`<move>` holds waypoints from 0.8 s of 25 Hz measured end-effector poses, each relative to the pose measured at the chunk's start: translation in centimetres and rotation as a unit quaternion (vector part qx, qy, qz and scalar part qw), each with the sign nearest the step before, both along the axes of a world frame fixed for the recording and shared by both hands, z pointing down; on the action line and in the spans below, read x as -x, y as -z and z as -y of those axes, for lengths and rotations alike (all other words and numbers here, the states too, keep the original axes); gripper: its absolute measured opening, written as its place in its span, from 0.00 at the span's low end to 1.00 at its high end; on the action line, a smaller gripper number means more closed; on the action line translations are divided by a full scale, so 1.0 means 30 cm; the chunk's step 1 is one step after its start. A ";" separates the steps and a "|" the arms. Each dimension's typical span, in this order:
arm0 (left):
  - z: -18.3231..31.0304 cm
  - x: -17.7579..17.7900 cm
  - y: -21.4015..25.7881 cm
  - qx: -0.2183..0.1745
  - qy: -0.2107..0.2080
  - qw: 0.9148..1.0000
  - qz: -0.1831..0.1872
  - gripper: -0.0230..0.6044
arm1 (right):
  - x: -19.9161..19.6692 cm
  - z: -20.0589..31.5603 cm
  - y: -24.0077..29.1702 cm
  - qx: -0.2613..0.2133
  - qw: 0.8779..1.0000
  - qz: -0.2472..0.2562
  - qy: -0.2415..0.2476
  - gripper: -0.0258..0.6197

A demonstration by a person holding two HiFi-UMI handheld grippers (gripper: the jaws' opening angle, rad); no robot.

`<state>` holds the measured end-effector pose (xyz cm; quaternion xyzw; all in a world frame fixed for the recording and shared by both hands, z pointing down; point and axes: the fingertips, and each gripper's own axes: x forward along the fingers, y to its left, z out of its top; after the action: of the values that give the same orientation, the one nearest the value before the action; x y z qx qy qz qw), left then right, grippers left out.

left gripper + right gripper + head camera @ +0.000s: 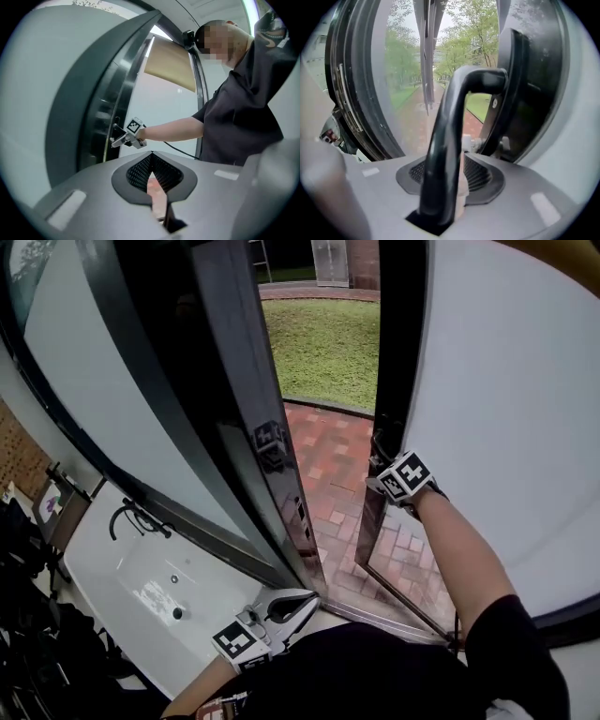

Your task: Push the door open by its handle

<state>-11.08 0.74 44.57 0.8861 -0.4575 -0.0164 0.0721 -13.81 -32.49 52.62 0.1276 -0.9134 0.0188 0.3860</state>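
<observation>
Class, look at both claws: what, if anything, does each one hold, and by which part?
The right claw grips the black door handle on its upright bar, below the top bend. The left claw holds nothing.

The left gripper (152,153) fills the bottom, jaw tips together with nothing between them, and only a slit of reddish floor (157,201) shows below. Beyond, the right gripper (123,139), marker cube (135,125) up, reaches the handle (115,127) on the dark door (101,108) at the end of a bare forearm (173,129) — the person (243,112) wears a dark top
</observation>
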 end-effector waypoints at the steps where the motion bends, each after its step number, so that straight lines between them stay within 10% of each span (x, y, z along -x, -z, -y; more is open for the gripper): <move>1: 0.037 -0.064 0.004 0.000 0.004 1.000 -0.002 0.03 | -0.001 0.039 0.001 -0.003 1.000 0.005 0.003 0.31; 6: 0.217 -0.261 0.028 0.010 0.007 1.000 -0.002 0.03 | -0.047 0.231 0.011 0.005 1.000 0.008 0.002 0.31; 20: 0.634 -0.303 0.049 -0.034 -0.079 0.995 0.042 0.03 | -0.290 0.840 0.078 0.002 0.995 0.008 -0.099 0.35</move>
<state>-1.98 -18.29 43.08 0.9213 -0.3879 0.0116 0.0240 -5.11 -57.69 50.27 0.2165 -0.8993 0.0603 0.3752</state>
